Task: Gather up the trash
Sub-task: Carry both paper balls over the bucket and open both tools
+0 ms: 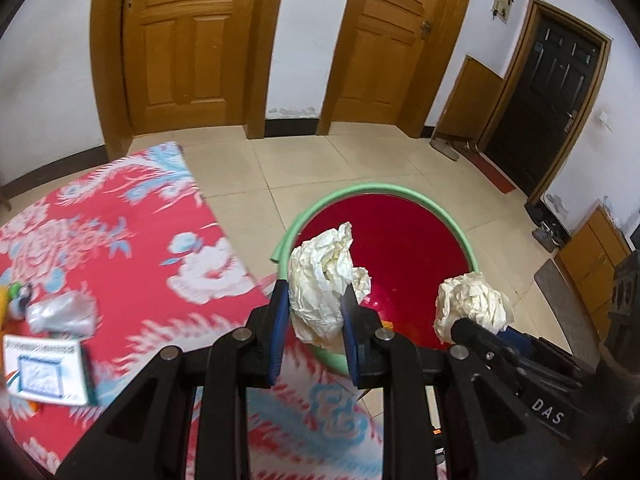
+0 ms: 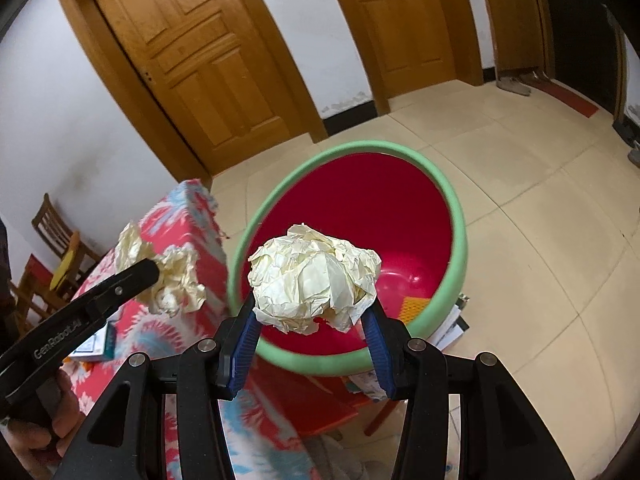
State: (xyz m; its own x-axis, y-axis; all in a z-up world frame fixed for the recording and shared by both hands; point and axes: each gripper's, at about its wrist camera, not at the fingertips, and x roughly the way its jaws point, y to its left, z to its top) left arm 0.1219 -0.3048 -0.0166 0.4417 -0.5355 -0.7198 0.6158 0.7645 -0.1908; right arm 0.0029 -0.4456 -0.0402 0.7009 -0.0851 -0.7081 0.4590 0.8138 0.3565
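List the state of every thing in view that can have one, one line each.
Left gripper: shut on a crumpled cream paper ball.
Right gripper: shut on a second crumpled cream paper ball.
Red plastic bin with green foam rim: open-topped, beside the bed, an orange item at its bottom.
Two brown panelled wooden doors: closed.
Crumpled silver wrapper: lying on the red floral bedcover.

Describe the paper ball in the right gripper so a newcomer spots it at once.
Find the red bin with the green rim beside the floral-covered table. In front of its opening, the right gripper pinches a crumpled cream paper ball. It is rounder than the left gripper's paper.
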